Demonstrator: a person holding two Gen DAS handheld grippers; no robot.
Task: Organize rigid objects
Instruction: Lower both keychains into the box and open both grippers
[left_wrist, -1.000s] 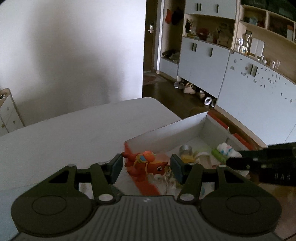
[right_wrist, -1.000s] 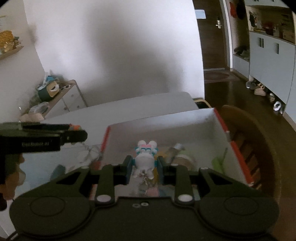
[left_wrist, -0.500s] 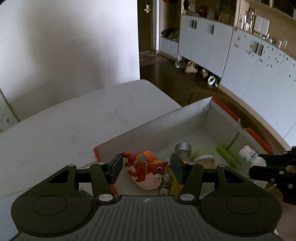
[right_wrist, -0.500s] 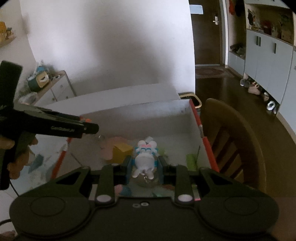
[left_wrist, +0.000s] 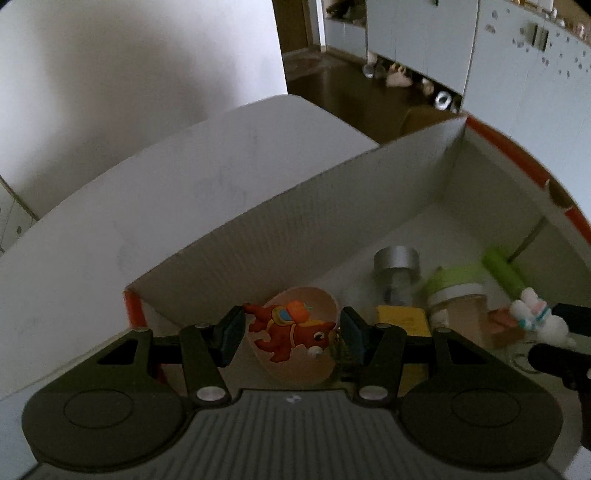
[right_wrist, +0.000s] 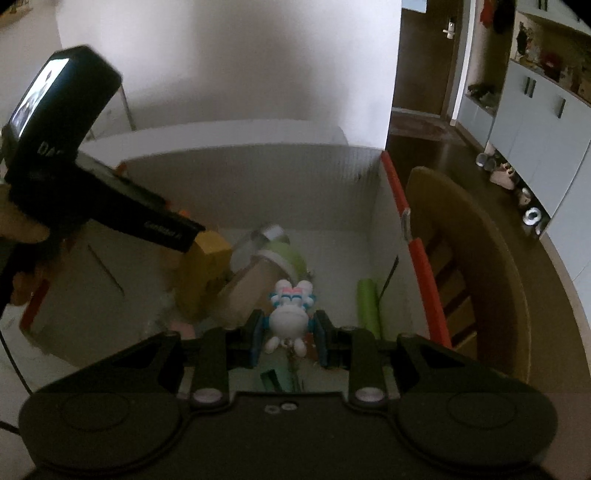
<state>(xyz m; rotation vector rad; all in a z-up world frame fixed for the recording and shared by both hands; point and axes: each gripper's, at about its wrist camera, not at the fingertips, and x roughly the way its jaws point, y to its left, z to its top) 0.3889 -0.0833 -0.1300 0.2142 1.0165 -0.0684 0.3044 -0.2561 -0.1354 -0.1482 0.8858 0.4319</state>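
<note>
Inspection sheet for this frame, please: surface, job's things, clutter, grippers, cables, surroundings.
Surface: white table bearing an open white box with orange rim.
Job's things: red horse toy and white bunny toy, both over the box.
Clutter: in the box, a silver-capped jar, green-lidded tub, yellow block, green stick.
Grippers: left gripper shut on horse; right gripper shut on bunny.
Cables: thin dark cable at left edge.
Surroundings: wooden chair, grey cabinets, shoes on floor.

The box (left_wrist: 369, 206) runs off the right edge in the left wrist view; the right gripper (left_wrist: 554, 343) shows only its tips. The jar (right_wrist: 255, 280) is blurred, the left gripper (right_wrist: 110, 206) covering the yellow block (right_wrist: 207, 266).
</note>
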